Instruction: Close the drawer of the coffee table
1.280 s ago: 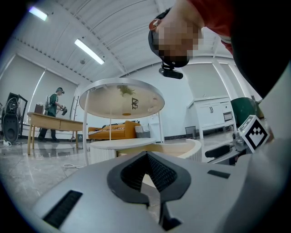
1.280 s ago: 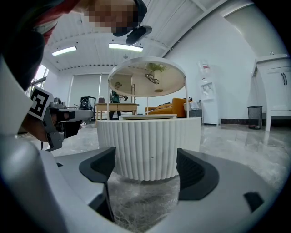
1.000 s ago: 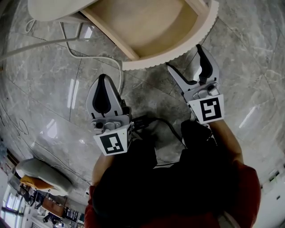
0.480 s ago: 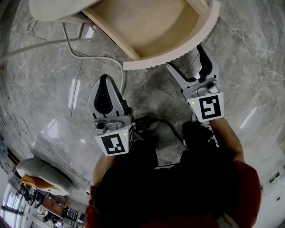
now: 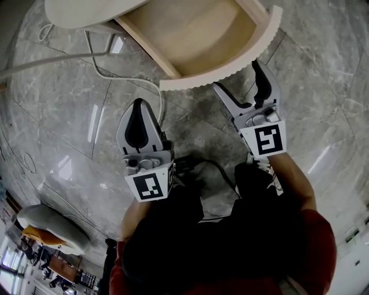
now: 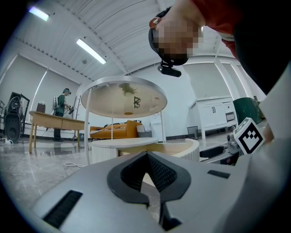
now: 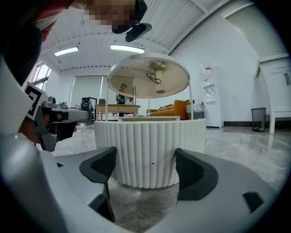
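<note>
The coffee table's drawer (image 5: 202,34) stands pulled out, its pale wood inside bare and its ribbed white curved front (image 5: 230,72) facing me. My right gripper (image 5: 245,80) is open just in front of that ribbed front (image 7: 150,150), which fills the gap between its jaws in the right gripper view. My left gripper (image 5: 138,124) is shut and hangs over the floor, left of the drawer and apart from it. In the left gripper view the drawer (image 6: 182,148) and the round table top (image 6: 123,98) lie ahead.
A white cable (image 5: 127,78) trails over the grey marble floor (image 5: 69,115) left of the drawer. The white table top (image 5: 86,10) is at the upper left. A person stands by a far wooden table (image 6: 57,120). White cabinets (image 6: 218,113) line the right wall.
Both grippers have crept slightly forward toward the drawer front; the right one now sits closer to the ribbed front. Jaws unchanged.
</note>
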`<state>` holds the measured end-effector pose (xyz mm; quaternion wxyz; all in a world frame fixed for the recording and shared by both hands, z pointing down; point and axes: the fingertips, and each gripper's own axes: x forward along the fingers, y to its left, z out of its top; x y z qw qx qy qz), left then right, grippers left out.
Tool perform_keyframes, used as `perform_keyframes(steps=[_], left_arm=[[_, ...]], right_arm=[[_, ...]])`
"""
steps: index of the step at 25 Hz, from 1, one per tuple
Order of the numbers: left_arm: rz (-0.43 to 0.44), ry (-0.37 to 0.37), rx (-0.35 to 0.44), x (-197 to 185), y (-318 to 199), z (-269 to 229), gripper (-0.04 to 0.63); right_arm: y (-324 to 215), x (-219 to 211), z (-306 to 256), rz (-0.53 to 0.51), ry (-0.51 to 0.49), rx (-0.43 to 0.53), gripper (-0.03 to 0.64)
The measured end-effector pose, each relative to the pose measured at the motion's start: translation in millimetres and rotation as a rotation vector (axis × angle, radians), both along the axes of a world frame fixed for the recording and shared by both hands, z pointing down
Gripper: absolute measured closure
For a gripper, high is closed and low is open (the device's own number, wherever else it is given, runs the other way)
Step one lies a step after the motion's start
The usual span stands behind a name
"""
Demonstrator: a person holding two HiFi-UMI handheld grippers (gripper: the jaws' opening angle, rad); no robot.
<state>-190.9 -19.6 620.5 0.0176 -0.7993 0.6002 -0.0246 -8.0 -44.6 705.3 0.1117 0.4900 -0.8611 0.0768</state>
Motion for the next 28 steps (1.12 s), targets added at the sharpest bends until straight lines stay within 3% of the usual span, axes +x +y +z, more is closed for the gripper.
perform_keyframes(steps=[10,16,22,28], left_arm=[[0.006,-0.006,-0.011,-2,0,6,0.583],[-0.004,0.013,-0.009,-1,-2,2,0.583],[0.002,0.014,0.002,-1,-1,3,0.583],[0.027,-0.027,-0.022,3,5,11,0.583]], right_arm=[[-14,-7,-4,-0.019,-0.015,0.049,0.229],[-21,-11,-1,0.001,-0.023,0.012,0.229],[-30,-16,-4,-0.014,-0.027,0.066,0.229],[-39,-20,-3,-0.012,-0.028,0.049,0.229]])
